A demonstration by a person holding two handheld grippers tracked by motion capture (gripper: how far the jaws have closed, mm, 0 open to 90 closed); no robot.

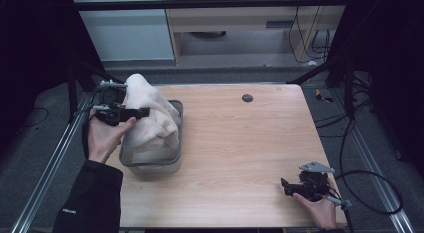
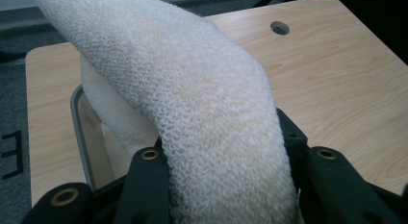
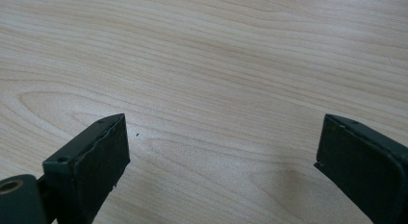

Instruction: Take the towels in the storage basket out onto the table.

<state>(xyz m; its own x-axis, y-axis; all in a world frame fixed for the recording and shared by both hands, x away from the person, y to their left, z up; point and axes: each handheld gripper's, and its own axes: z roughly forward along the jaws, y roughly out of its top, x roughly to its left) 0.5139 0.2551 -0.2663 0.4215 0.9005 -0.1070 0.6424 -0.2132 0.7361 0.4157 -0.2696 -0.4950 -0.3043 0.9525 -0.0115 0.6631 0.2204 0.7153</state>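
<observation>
A cream knitted cloth (image 1: 147,115) rises in a hump out of a grey metal tub (image 1: 172,163) at the table's left. My left gripper (image 1: 142,113) is shut on the cloth's upper part, held up above the tub. In the left gripper view the cloth (image 2: 192,104) runs in a thick roll between both black jaws and hides the tub's inside; the tub's rim (image 2: 77,118) shows at the left. My right gripper (image 1: 286,187) lies low on the table at the front right. Its fingers (image 3: 106,156) stand wide open over bare wood.
The light wooden table (image 1: 240,143) has a round cable hole (image 1: 247,98) at the back. Metal rails run along both table sides. Black cables lie on the floor to the right. The space between the tub and the right gripper is bare wood.
</observation>
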